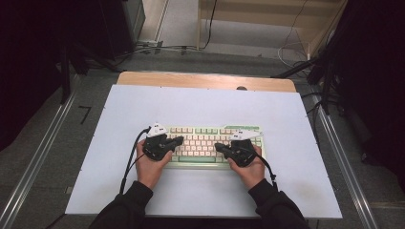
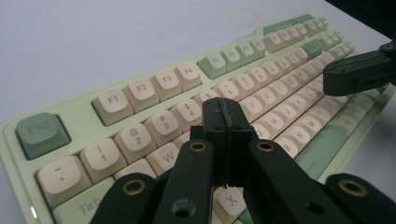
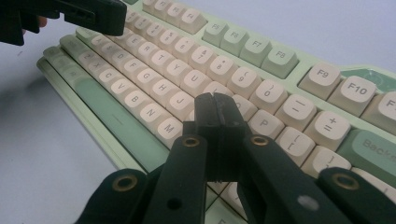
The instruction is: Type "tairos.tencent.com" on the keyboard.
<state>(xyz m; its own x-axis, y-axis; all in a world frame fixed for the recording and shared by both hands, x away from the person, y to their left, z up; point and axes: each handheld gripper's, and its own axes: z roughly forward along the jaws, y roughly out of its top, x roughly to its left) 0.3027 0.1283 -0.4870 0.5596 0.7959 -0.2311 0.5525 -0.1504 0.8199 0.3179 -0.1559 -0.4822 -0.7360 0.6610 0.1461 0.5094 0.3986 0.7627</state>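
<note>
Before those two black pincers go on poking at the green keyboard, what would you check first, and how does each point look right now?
1. Left gripper jaws shut, nothing between them: ok.
2. Right gripper jaws shut, nothing between them: ok.
3. Keyboard lies flat on the white mat: ok.
4. The two grippers are well apart over the keys: ok.
5. Left tip is above the number and letter rows: ok.
6. Whether either tip touches a key: cannot tell.

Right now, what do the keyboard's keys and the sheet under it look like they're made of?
The keyboard keycaps look like matte moulded plastic, cream and sage green, with printed legends and soft highlights. The sheet beneath looks like smooth pale board or laminate, evenly flat with a straight cut edge; which one I can't tell.
</note>
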